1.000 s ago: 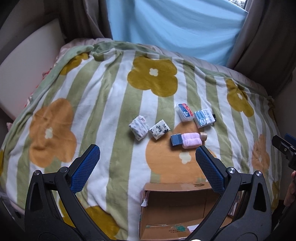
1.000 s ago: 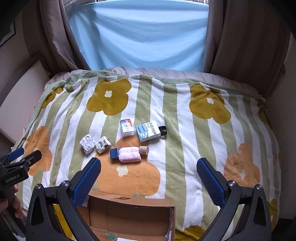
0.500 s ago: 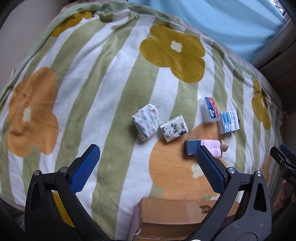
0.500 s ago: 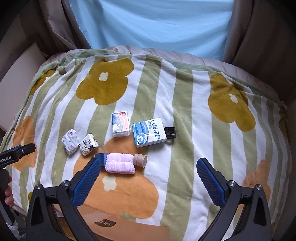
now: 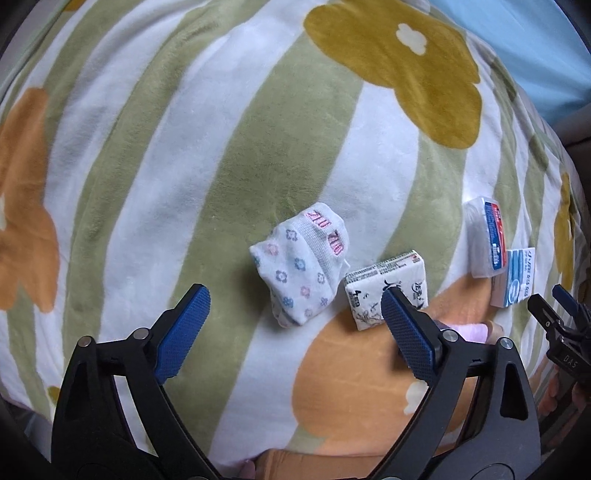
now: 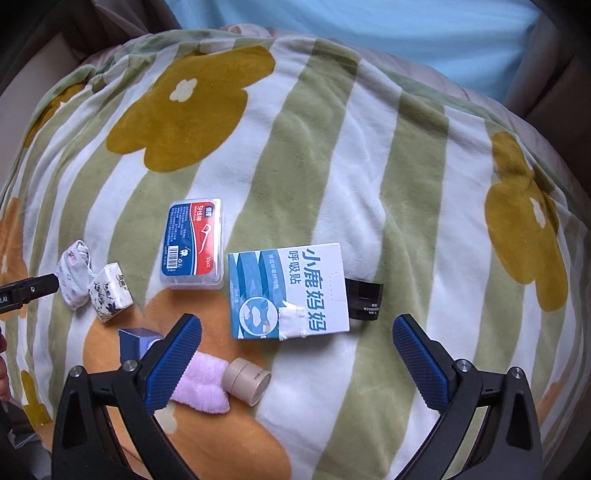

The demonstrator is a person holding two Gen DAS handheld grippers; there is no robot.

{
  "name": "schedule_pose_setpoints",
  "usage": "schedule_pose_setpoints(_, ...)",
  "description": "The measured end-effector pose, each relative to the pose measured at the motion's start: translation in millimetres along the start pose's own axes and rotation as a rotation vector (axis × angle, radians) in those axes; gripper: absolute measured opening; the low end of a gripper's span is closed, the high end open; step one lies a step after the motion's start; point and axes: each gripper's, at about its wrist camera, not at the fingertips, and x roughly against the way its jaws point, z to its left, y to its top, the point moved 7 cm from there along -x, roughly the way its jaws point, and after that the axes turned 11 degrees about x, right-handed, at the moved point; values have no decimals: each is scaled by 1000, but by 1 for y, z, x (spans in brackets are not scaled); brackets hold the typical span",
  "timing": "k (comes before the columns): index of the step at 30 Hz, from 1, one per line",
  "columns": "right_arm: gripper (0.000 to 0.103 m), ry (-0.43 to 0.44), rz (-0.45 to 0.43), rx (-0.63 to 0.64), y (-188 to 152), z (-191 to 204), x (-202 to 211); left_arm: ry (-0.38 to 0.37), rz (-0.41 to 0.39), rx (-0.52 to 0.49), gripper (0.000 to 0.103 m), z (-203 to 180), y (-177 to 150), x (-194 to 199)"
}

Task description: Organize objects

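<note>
Small objects lie on a striped flower blanket (image 5: 207, 155). A rolled white floral sock (image 5: 301, 271) and a tissue pack (image 5: 386, 290) lie just ahead of my open left gripper (image 5: 295, 328); they also show in the right wrist view, sock (image 6: 74, 277) and pack (image 6: 110, 291). My open right gripper (image 6: 297, 354) hovers just short of a blue-white box (image 6: 290, 291), with a black item (image 6: 364, 299) behind it. A floss-pick case (image 6: 194, 243), a pink cloth (image 6: 201, 387), a tan roll (image 6: 246, 380) and a small blue box (image 6: 138, 341) lie to its left.
A cardboard box edge (image 5: 295, 465) shows at the bottom of the left wrist view. A light blue sheet (image 6: 369, 33) and curtains stand behind the bed. The other gripper's tip shows at the right edge (image 5: 561, 328).
Both grippers have moved forward and down toward the objects. The left one has closed in on the sock and tissue pack, the right one on the blue-white box. Both stay open.
</note>
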Motion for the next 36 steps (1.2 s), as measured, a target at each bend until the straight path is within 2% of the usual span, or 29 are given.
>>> schedule_pose_setpoints(9,103,6,53,10,5,-3,-41,7,46,47,85,2,12,-34)
schedule_pose_setpoints(11,102,1,60,17,4,-4,-46,7,69,49,67,1,11,-41)
schedule_pose_setpoints(13,98,3,68,23,4,-4,-49,11,87,46,54,0,9,-46)
schedule_pose_setpoints(16,89,-4,69,43,4,-1,-49,-1,76,32,44,-3,8,-45)
schedule_pose_setpoints(17,84,6,70,45,4,1,-48,3,75,25,43,-3,8,-45)
schedule_pose_setpoints(27,84,-2,62,9,4,-10,-22,-24,52,-3,40,-6,10,-21)
schedule_pose_setpoints(34,84,-11,17,-11,2,-16,21,-72,0,-37,40,-14,13,23)
schedule_pose_setpoints(36,84,-13,-2,-21,2,-14,38,-81,-26,-68,40,-27,-5,44)
